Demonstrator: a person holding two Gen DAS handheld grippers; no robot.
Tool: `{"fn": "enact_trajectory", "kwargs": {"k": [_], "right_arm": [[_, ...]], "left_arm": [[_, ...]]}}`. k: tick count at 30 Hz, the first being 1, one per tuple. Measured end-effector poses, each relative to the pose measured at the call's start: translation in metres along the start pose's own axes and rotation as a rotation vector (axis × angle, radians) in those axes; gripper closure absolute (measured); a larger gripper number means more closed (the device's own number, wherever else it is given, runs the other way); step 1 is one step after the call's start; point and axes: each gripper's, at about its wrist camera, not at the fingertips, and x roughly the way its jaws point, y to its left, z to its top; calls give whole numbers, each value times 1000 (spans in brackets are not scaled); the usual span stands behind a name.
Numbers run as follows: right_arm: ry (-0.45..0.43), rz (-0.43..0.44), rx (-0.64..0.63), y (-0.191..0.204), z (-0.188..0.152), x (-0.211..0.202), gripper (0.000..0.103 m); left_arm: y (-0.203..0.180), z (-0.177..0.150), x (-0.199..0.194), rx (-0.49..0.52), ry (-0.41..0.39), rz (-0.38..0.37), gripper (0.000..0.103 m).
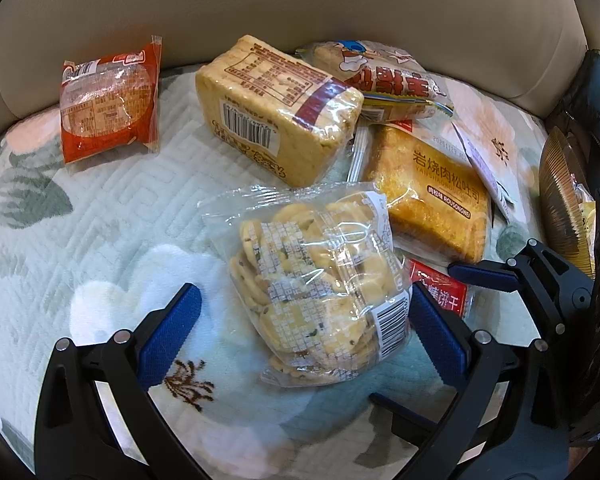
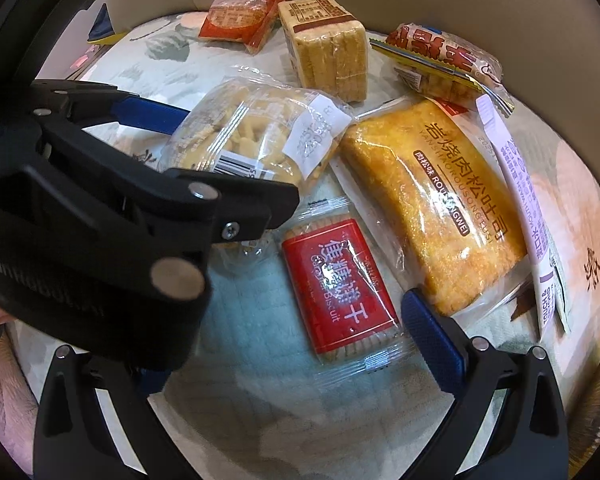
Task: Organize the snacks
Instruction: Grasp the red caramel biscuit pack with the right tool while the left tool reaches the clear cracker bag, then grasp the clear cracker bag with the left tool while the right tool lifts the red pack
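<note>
A: Left gripper [image 1: 304, 316], your view, lower centre?
B: Spread wide around the clear cracker bag [image 1: 316, 280], pads not yet pressing; you're lined up to lift it.
A: Right gripper [image 2: 292, 344]?
B: Lower frame, wide too, straddling the red biscuit pack [image 2: 338, 292], toast pack [image 2: 432, 208] just right.

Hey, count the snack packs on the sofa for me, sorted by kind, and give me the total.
Cracker or biscuit packs: 4 – clear bag, block, red pack, cartoon pack
Bread or cake packs: 2 – toast, orange pack
Purple sachet: 1
Total: 7
</note>
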Motion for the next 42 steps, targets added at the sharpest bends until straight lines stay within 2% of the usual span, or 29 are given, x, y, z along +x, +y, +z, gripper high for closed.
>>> {"fn": "enact_trajectory", "kwargs": {"k": [3,6,7,9,11,12,13,14,16,19,24,29,34,38,42], "right_arm": [[0,1,8,-3,2,-1,7],[-14,-4,36,-10,3,-6,19],[-24,-6,56,-14,4,-8,28],[-30,-13,67,-18,5,-10,35],[-39,-27,64,-20,6,-12,61],[-39,-16,68,-20,7,-13,64],[-35,-14,65,-19,8,-14,66],[-30,-21,51,-16,7,-17,68],[-15,-27,32,-10,8,-20,68],[4,-23,23,-5,4,-25,69],[2,-38,-7,9,-6,-38,69],[-20,-33,15,9,-8,-41,69],[-54,-19,42,0,-10,-54,69],[-110,2,86,-19,-24,-83,69],[-167,7,129,-30,-25,-101,69]], "left_arm": [[1,0,0,2,1,-2,3],[2,1,1,13,3,-14,3],[3,1,0,15,0,-17,3],[4,0,0,20,-12,-18,3],[4,-3,-2,22,-24,-20,3],[3,-6,-4,41,-34,-11,8],[1,-8,-6,70,-43,11,25],[-1,-11,-10,93,-52,19,38],[1,-14,-18,94,-50,-13,52],[9,-24,-25,48,-47,-13,52],[2,-38,-38,72,-56,99,53],[-9,-58,-43,84,-59,136,53],[-11,-71,-44,65,-72,157,53],[-9,-76,-45,35,-87,153,53],[-14,-82,-46,54,-99,183,53]]}}
